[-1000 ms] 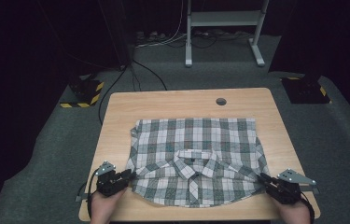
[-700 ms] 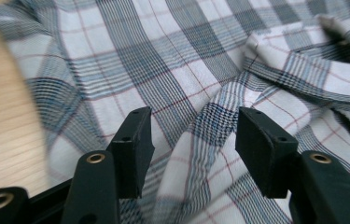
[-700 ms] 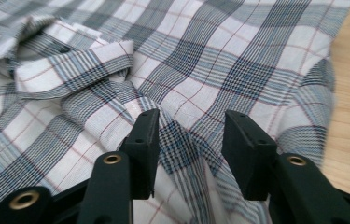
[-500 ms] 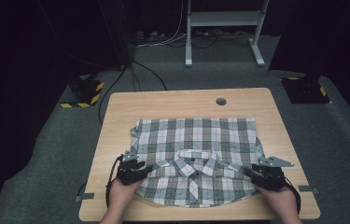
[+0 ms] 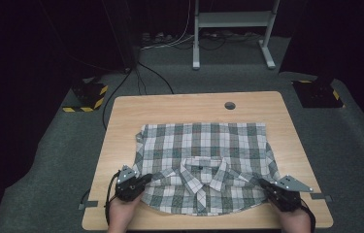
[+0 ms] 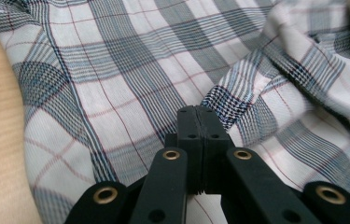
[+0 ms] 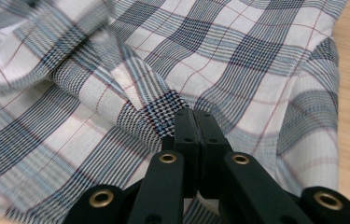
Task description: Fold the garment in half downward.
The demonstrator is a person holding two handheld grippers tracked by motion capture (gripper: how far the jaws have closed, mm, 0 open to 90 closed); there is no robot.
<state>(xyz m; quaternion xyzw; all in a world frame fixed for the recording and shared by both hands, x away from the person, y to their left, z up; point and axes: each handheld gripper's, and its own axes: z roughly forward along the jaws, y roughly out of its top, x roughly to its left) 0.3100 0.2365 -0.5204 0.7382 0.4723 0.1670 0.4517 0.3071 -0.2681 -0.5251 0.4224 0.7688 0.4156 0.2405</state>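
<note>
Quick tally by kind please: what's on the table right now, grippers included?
Plaid shirt: 1
Grippers: 2, the left gripper and the right gripper, each shut on a fold of the shirt
Round hole in the table: 1
Total: 4

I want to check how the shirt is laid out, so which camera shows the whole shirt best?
The high view: the whole plaid shirt lies flat on the table, collar toward the person. The left gripper view and right gripper view each give a close patch of fabric bunched at that gripper's shut jaws.
</note>
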